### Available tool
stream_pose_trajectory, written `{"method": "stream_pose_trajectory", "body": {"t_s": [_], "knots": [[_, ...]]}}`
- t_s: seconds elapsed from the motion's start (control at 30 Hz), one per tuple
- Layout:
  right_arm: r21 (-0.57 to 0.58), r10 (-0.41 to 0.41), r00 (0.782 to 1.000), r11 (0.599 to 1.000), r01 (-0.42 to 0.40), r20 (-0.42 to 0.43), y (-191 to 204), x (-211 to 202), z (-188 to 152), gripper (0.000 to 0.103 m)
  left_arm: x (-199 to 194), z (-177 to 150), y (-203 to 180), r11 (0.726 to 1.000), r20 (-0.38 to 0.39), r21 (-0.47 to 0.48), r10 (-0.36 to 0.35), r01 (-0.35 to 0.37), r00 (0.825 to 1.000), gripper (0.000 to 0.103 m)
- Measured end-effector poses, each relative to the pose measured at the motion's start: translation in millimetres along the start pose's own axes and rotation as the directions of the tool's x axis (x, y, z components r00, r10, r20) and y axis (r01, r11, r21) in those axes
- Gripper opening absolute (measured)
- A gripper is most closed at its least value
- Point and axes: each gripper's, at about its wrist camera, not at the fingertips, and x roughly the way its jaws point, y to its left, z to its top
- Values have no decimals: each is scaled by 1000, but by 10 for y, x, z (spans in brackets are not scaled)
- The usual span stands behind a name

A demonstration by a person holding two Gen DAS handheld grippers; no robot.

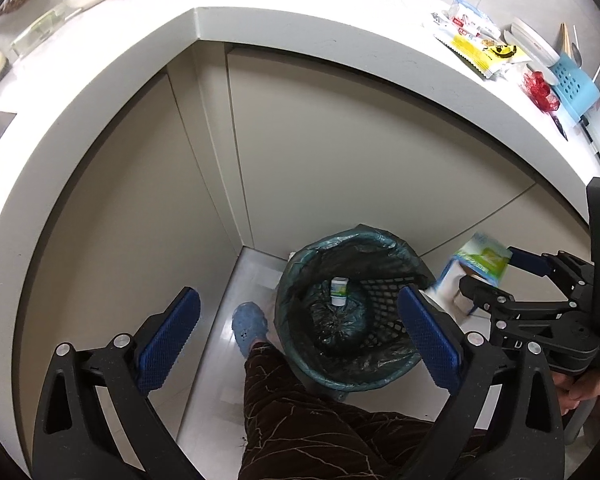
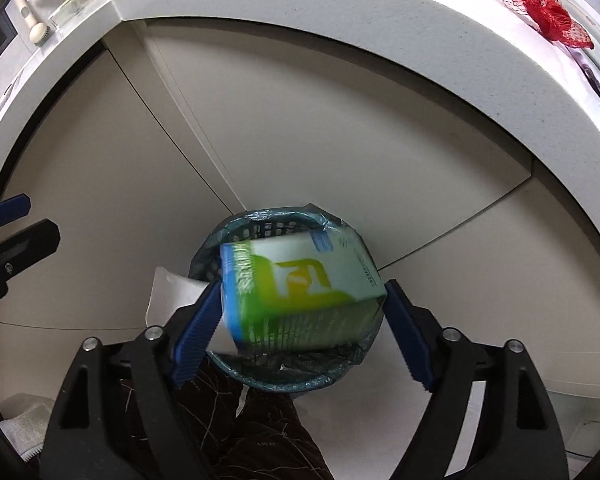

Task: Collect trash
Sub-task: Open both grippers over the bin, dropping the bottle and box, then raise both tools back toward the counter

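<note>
My left gripper (image 1: 300,328) gapes wide, nothing in it | my right gripper (image 2: 303,320) has its jaws spread around a green-and-white carton (image 2: 296,288), pads seemingly off it, print blurred beyond reading | carton is over the lined bin (image 1: 347,312) | small white bottle (image 1: 338,291) lies inside, label unreadable.

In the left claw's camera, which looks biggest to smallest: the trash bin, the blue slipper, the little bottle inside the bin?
1. Trash bin
2. Blue slipper
3. Little bottle, lying deeper, so slightly shrunk by distance
</note>
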Motion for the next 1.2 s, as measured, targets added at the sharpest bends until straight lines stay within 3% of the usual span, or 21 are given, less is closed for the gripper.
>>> {"method": "stream_pose_trajectory", "body": {"t_s": [0.23,0.83,1.2], "knots": [[30,-25,999,999,25,20,-68,-82,18,95,6,44,-20,1000,-11,6,-14,14,1000,97],[161,-86,989,985,67,117,-521,-996,310,95,-472,486,-442,997,36,73,-20,17,999,96],[270,-148,970,958,93,194,-958,-1471,448,95,-783,887,-631,997,62,77,-33,28,998,96]]}}
